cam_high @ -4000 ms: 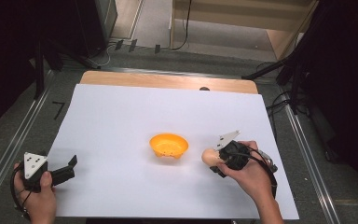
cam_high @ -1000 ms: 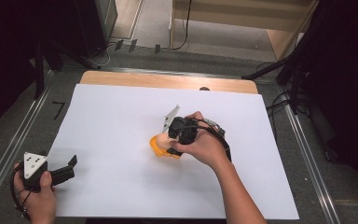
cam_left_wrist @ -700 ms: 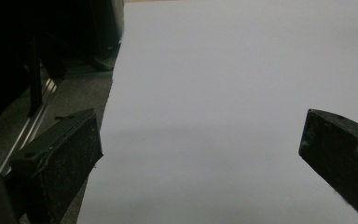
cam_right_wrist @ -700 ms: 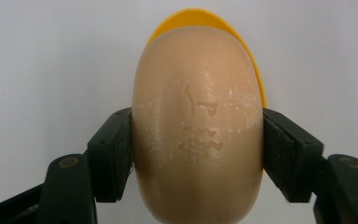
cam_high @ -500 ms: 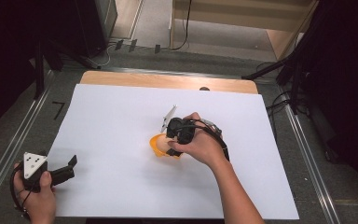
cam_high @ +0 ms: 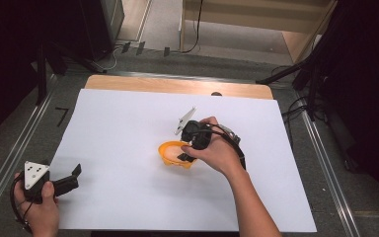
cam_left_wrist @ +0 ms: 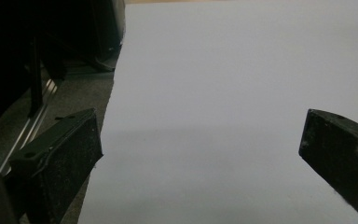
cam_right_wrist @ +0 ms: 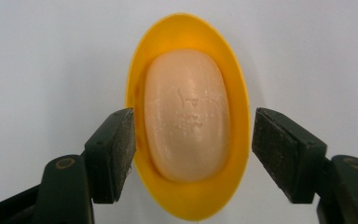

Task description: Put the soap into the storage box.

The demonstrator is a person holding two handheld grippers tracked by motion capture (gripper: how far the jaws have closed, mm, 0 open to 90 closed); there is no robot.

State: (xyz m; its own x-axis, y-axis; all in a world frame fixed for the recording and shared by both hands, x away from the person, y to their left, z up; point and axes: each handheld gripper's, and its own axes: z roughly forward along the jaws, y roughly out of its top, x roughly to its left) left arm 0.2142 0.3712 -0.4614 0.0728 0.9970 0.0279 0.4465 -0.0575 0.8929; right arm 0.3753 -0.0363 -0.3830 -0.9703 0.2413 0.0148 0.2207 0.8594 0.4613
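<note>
We look down on a table covered by a large white sheet [cam_high: 128, 128], with a strip of bare wood [cam_high: 177, 86] showing along its far edge. Near the middle of the sheet sits a small orange dish [cam_high: 170, 154], oval in shape.

In the right gripper view, we see the dish [cam_right_wrist: 189, 116] from directly above. Its long axis runs straight up and down that picture, away from the camera, with the narrower end pointing to the far side. Lying inside it is a pale peach bar of soap [cam_right_wrist: 186, 121], also oval, its long axis lined up with the dish's. Faint raised markings show on its top face — too soft for us to read.

The right gripper [cam_right_wrist: 193, 149] hangs over the dish with its jaws spread wide, one on each side of the dish's rim, gripping nothing. From the high view, the right hand [cam_high: 217, 150] holds this gripper [cam_high: 188, 150] tipped downward over the dish.

The left gripper [cam_high: 66, 183] rests at the near left corner of the sheet, well apart from the dish, held in the left hand [cam_high: 39, 207]. Its jaws stand wide open over bare white sheet [cam_left_wrist: 223, 93] — empty.
</note>
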